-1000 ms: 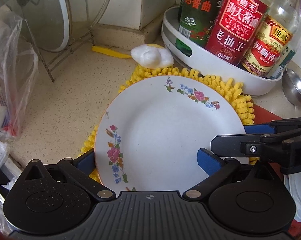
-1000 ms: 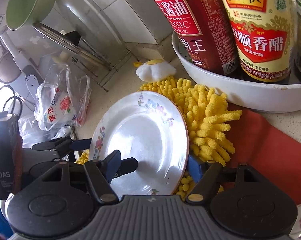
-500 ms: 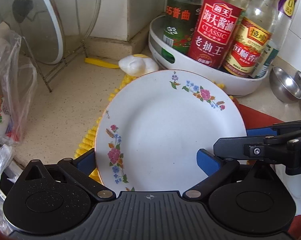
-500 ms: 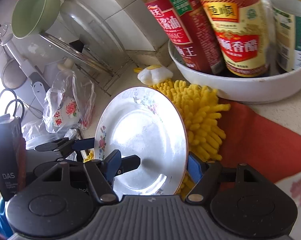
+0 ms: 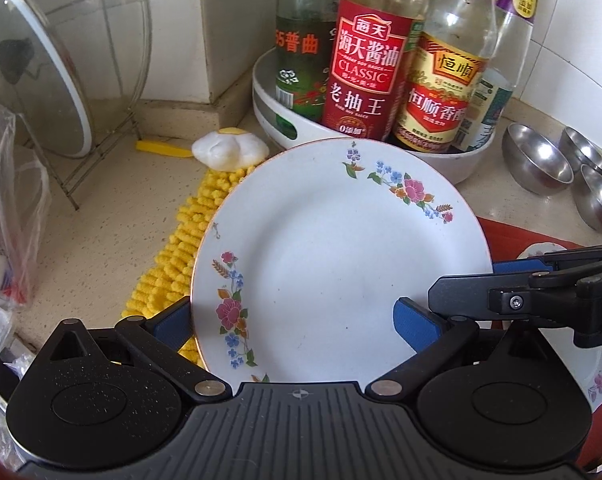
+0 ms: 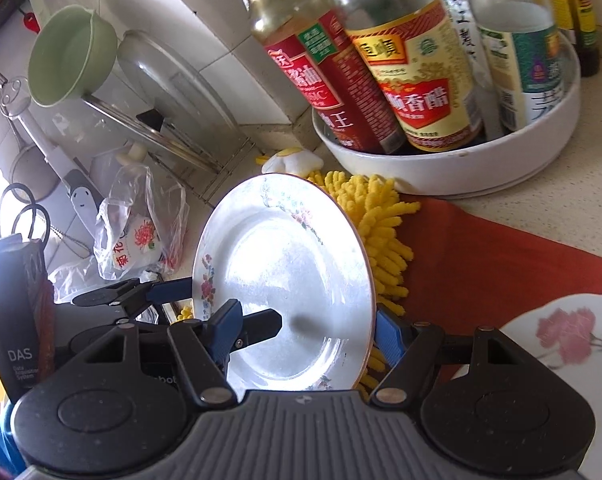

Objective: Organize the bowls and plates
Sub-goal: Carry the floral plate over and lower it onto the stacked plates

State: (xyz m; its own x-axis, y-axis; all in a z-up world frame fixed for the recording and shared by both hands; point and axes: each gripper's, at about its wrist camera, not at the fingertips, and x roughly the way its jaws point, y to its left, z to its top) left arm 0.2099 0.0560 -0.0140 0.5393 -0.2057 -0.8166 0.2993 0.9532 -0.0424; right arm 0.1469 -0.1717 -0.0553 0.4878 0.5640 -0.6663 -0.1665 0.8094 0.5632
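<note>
A white floral plate [image 5: 333,256] is held in the air above the yellow mat, tilted toward me. My left gripper [image 5: 297,320] is shut on its near rim, one blue pad on each side. My right gripper [image 6: 305,328] is shut on the same plate [image 6: 285,272] from the other side; its fingers also show at the right in the left wrist view [image 5: 513,296]. A second floral plate [image 6: 569,328] lies on the red cloth at the right. Three steel bowls [image 5: 537,160] sit on the counter at the far right.
A white tray of sauce bottles [image 5: 381,80] stands close behind the plate. A yellow chenille mat [image 5: 181,248] and red cloth [image 6: 493,256] lie beneath. A glass lid in a wire rack [image 5: 41,80] and plastic bags [image 5: 5,220] are at the left. A green bowl [image 6: 69,56] hangs high left.
Both grippers have lifted the plate off the yellow mat and drawn it back from the bottle tray; the steel bowls and the second plate have come into view.
</note>
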